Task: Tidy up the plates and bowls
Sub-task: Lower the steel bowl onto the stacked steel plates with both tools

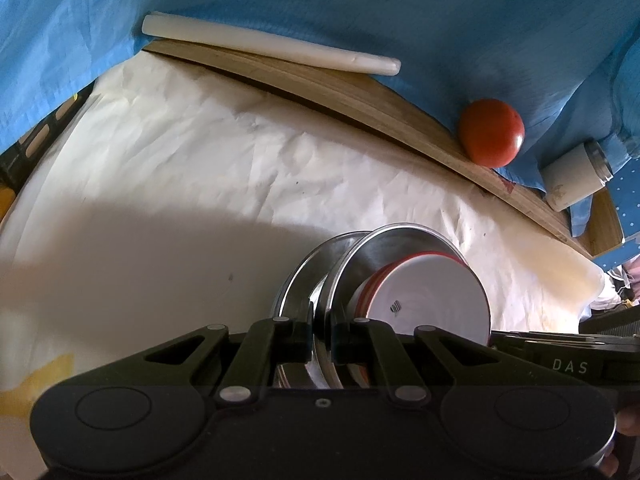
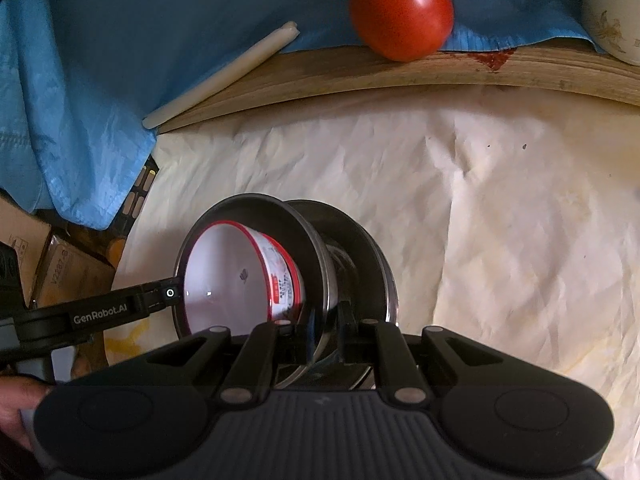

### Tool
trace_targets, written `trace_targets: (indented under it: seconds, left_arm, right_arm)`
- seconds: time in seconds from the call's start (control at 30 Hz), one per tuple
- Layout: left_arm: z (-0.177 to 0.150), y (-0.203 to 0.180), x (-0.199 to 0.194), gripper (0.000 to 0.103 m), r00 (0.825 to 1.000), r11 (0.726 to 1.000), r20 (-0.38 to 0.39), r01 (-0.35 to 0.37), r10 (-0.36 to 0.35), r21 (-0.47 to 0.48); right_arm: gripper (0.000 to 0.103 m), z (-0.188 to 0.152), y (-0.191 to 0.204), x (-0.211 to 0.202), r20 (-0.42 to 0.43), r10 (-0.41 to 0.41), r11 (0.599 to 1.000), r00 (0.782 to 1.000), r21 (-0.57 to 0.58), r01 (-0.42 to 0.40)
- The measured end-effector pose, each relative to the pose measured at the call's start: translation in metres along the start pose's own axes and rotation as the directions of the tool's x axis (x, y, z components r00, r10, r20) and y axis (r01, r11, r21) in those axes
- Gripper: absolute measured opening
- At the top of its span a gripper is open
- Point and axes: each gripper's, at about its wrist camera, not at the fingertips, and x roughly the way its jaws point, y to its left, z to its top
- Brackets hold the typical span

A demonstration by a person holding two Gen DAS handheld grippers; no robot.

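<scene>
A white bowl with a red rim [image 2: 236,276] sits nested inside a steel bowl [image 2: 308,256], and a second steel dish [image 2: 370,256] is stacked against the steel bowl's other side; the whole stack is tipped on edge above the crumpled white paper [image 2: 500,220]. The left gripper [image 1: 321,330] has its jaws pinched almost fully together on the steel bowl's rim [image 1: 340,280], with the white bowl's base [image 1: 436,300] lying just right of its fingers. The right gripper [image 2: 320,330] is likewise clamped nearly closed on the steel rims, the white bowl lying just left of it and the second dish on its right. From the right wrist view the left gripper's arm reaches the stack from the left.

Beyond the stack, past the paper, runs a wooden board [image 2: 360,76]. A red tomato [image 2: 401,12] rests at the board's far edge on blue cloth [image 2: 160,20], and a pale stick [image 2: 224,74] lies along the board, left of the tomato. A white cup [image 1: 576,174] lies right of the tomato.
</scene>
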Motion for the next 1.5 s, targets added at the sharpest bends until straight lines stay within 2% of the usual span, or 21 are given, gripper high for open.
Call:
trace_targets:
  seconds: [0.33, 0.57, 1.5]
  left_arm:
    - [-0.0052, -0.0020, 0.0010, 0.005, 1.000, 1.000, -0.007, -0.002, 0.002, 0.000]
    - [-0.0043, -0.0017, 0.0022, 0.005, 0.999, 1.000, -0.039, -0.007, 0.006, -0.008]
    - [0.0004, -0.0028, 0.0069, 0.005, 0.998, 1.000, -0.057, -0.013, 0.012, -0.013]
  right_arm:
    - [0.012, -0.0034, -0.0012, 0.0005, -0.007, -0.002, 1.000, 1.000, 0.002, 0.002]
    - [0.012, -0.0061, -0.0031, 0.0016, -0.020, 0.000, 1.000, 1.000, 0.006, 0.000]
    - [0.012, -0.0038, -0.0062, 0.0018, -0.031, 0.001, 1.000, 1.000, 0.018, 0.000]
